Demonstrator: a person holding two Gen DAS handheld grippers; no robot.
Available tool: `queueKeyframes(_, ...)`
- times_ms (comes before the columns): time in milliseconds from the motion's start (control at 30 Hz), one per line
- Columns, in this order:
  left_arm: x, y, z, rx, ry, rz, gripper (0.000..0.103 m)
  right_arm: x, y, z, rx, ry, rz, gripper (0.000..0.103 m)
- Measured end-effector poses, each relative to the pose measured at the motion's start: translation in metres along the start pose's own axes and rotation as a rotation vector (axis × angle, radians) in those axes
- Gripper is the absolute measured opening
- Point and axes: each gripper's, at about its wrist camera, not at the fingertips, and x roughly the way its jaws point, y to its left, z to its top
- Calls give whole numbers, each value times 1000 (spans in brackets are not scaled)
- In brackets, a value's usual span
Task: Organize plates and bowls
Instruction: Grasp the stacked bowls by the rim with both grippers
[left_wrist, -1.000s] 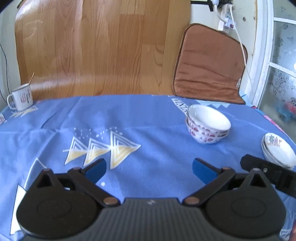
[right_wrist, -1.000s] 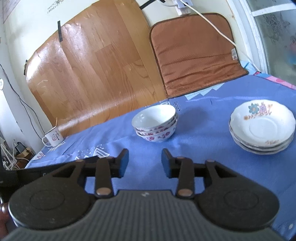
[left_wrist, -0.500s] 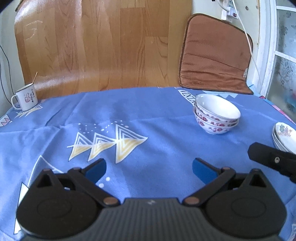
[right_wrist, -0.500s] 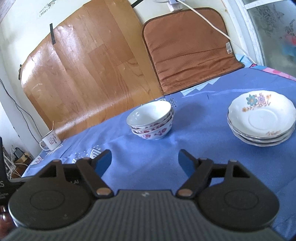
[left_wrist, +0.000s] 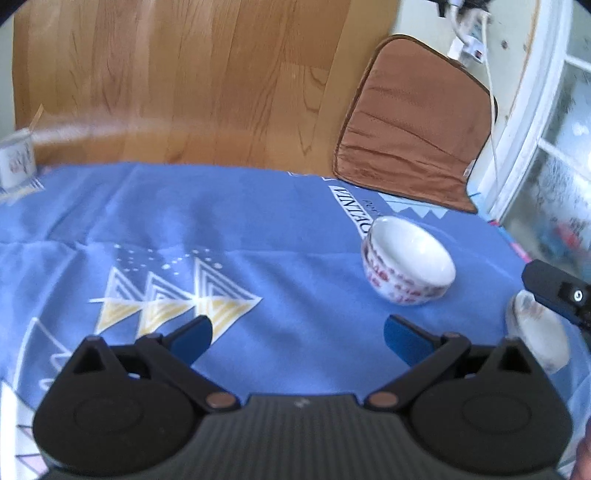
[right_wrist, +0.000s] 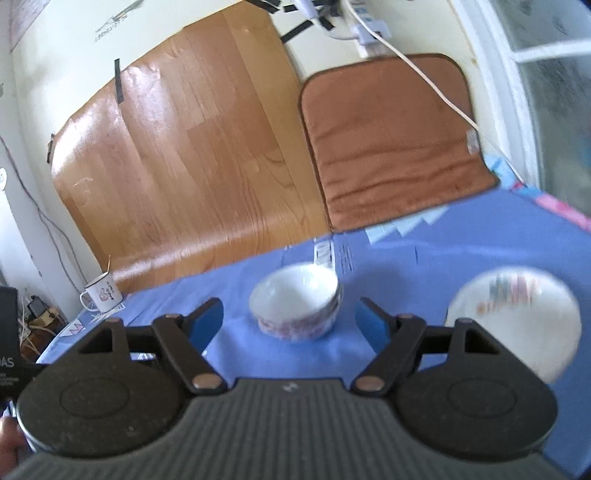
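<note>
A stack of white bowls with red patterning (left_wrist: 408, 271) (right_wrist: 295, 310) stands on the blue tablecloth (left_wrist: 258, 229). To its right lies a stack of white flowered plates (right_wrist: 513, 321) (left_wrist: 535, 339), blurred in both views. My left gripper (left_wrist: 297, 338) is open and empty, hovering over the cloth short of the bowls, which sit ahead and to its right. My right gripper (right_wrist: 290, 323) is also open with nothing held; the bowls show beyond the gap between its blue pads, apart from them. One right finger (left_wrist: 554, 291) pokes into the left wrist view above the plates.
A white mug (right_wrist: 101, 295) (left_wrist: 14, 162) stands at the table's far left edge. A wooden board (right_wrist: 184, 155) and a brown cushion (right_wrist: 395, 140) lean against the wall behind the table. A white cable (right_wrist: 436, 88) hangs across the cushion. A window frame is at the right.
The right gripper's jaws went from nearly shut to wide open. Both hands moved; the bowls now sit centred between the right fingers in view, and larger in the left view.
</note>
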Motion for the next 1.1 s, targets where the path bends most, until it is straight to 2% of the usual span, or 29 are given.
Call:
queueKeyframes(100, 13, 1, 18, -24, 50, -77, 99, 15, -10, 25, -28, 53, 4, 76)
queueKeyframes(233, 29, -10, 40, -44, 78, -143, 93, 48, -26, 50, -27, 183, 11, 63)
queueKeyframes(333, 43, -21, 53, -48, 111, -164, 80, 76, -35, 57, -27, 290, 13, 50)
queueKeyframes(400, 56, -28, 61, -32, 137, -153, 64, 92, -41, 58, -24, 354, 14, 45)
queueKeyframes(467, 69, -30, 67, -47, 170, -141, 59, 106, -47, 59, -3, 407, 14, 40)
queueKeyframes(567, 87, -26, 73, -91, 225, -184, 56, 121, -55, 58, 56, 484, 37, 38)
queueKeyframes(667, 99, -23, 74, -125, 251, -223, 54, 133, -61, 59, 82, 532, 42, 38)
queueKeyframes(733, 106, -23, 73, -133, 273, -239, 49, 140, -67, 59, 114, 566, 47, 37)
queueKeyframes(833, 118, -23, 69, -141, 307, -242, 34, 149, -73, 57, 165, 619, 69, 29)
queueKeyframes(867, 122, -22, 66, -159, 319, -263, 28, 151, -74, 56, 180, 634, 78, 25)
queueKeyframes(933, 123, -18, 64, -203, 317, -281, 28, 156, -76, 51, 216, 664, 103, 19)
queueKeyframes(1100, 114, -26, 65, -207, 349, -249, 27, 152, -75, 56, 228, 677, 101, 19)
